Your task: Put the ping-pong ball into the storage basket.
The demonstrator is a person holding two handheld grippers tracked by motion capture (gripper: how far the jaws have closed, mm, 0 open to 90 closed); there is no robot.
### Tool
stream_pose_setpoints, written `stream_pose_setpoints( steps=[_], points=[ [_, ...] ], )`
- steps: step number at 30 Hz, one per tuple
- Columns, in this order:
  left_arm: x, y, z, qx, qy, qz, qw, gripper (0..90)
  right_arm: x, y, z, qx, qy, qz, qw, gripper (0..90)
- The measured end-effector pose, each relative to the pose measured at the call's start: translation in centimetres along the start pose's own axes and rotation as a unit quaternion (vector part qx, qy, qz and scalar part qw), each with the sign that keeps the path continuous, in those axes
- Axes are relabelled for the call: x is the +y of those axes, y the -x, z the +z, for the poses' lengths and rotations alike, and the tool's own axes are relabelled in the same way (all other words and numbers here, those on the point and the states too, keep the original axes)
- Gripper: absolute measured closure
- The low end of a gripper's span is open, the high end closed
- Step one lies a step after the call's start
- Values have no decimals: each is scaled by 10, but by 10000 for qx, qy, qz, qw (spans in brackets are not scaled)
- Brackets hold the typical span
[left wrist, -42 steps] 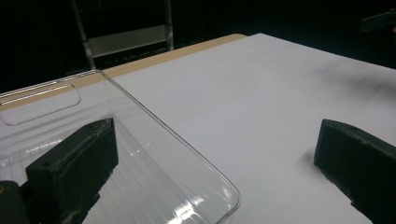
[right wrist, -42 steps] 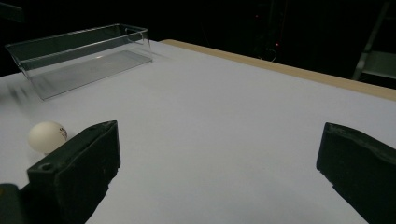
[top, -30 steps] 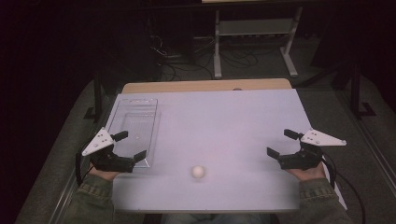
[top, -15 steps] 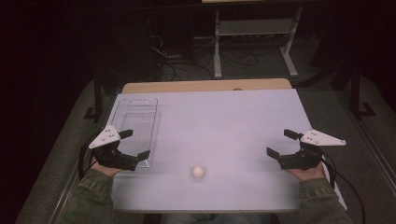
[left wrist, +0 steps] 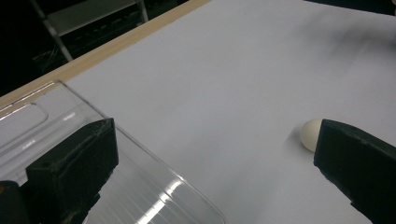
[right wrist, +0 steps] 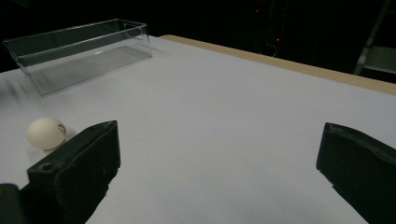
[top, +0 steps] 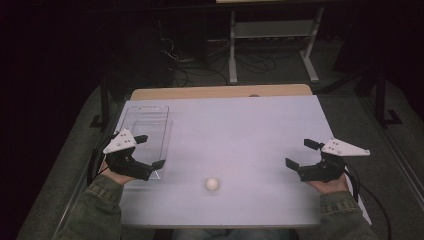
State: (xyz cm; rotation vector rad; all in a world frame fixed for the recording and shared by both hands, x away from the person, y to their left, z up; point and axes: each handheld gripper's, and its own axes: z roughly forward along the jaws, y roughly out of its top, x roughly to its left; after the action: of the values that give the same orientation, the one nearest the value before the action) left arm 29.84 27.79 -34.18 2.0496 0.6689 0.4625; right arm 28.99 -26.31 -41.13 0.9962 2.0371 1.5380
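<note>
White ball on the table near its front edge, clear tray well left of ball, left gripper jaws wide over the tray's near end, right gripper wide, far right of ball, right gripper view catches a dark mark on the ball.

Looks like a lab or test room, dimly lit and set up for recording. A plain white-topped table with a wooden far edge standing on grey carpet, loose cables tangled on the floor behind it. Farther back, a white metal-framed bench with a low shelf, against dark surroundings.
</note>
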Motion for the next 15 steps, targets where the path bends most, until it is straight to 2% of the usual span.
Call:
stream_pose_setpoints(
  steps=[15],
  points=[
    [16, 4, 10, -243, -191, 259, 9992, 0, 0, 1, 0, -6, 6, 2, 10000, 0]
  ],
)
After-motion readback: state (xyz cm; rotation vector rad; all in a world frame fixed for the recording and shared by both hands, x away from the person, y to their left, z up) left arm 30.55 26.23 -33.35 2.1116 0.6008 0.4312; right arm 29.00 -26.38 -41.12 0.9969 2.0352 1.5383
